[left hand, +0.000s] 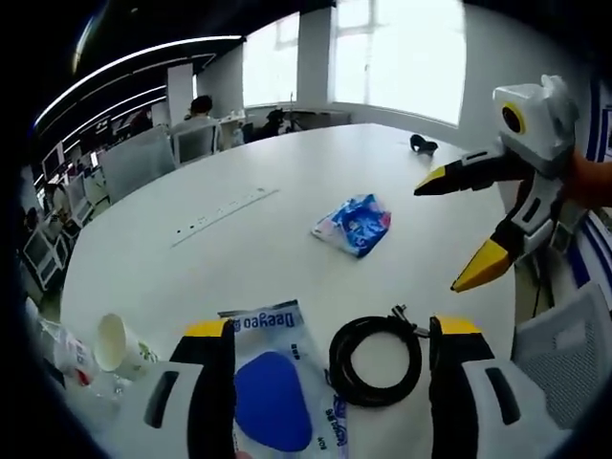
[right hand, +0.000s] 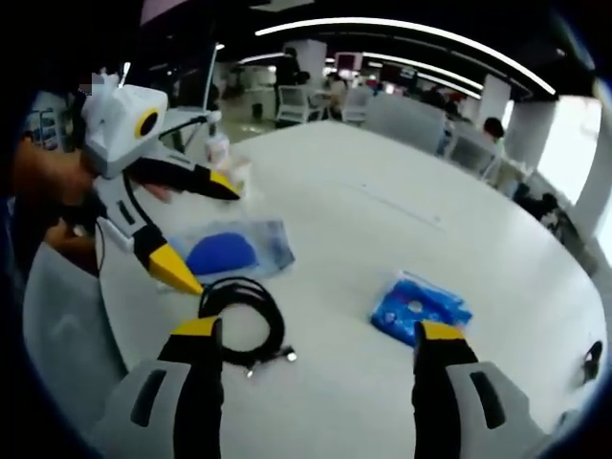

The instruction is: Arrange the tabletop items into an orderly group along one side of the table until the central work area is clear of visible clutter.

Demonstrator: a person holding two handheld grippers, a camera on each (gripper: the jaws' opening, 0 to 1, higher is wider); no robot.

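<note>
Surveying the round white table (left hand: 287, 239) from my two handheld grippers, I list what lies on it.

Item one: my left gripper (left hand: 331, 337), jaws spread wide with nothing between the tips, hovering over the near edge. In the right gripper view it appears at the left (right hand: 206, 236), jaws parted, held by a hand (right hand: 43, 186).

Item two: my right gripper (right hand: 316, 337), jaws likewise wide apart and empty. In the left gripper view it enters from the right (left hand: 449, 234), yellow tips splayed above the table.

Item three: a coiled black cable (left hand: 375, 360), lying flat between my left jaws in the left gripper view; in the right gripper view (right hand: 244, 320) it sits just ahead of my right gripper's left jaw.

Item four: a clear packet with a blue oval insert (left hand: 273, 387), printed "Deegeo", just beside the cable, its edge close to or touching it (right hand: 229, 251).

Item five: a blue crumpled wrapper (left hand: 354, 225), alone near the table's middle, well apart from the cable (right hand: 416, 308).

Item six: a white paper cup (left hand: 120, 344), lying on its side at the near left edge.

Item seven: a flush white power strip (left hand: 225, 215) set in the tabletop.

Item eight: a small black object (left hand: 424, 144) at the far edge; I cannot tell what it is.
</note>
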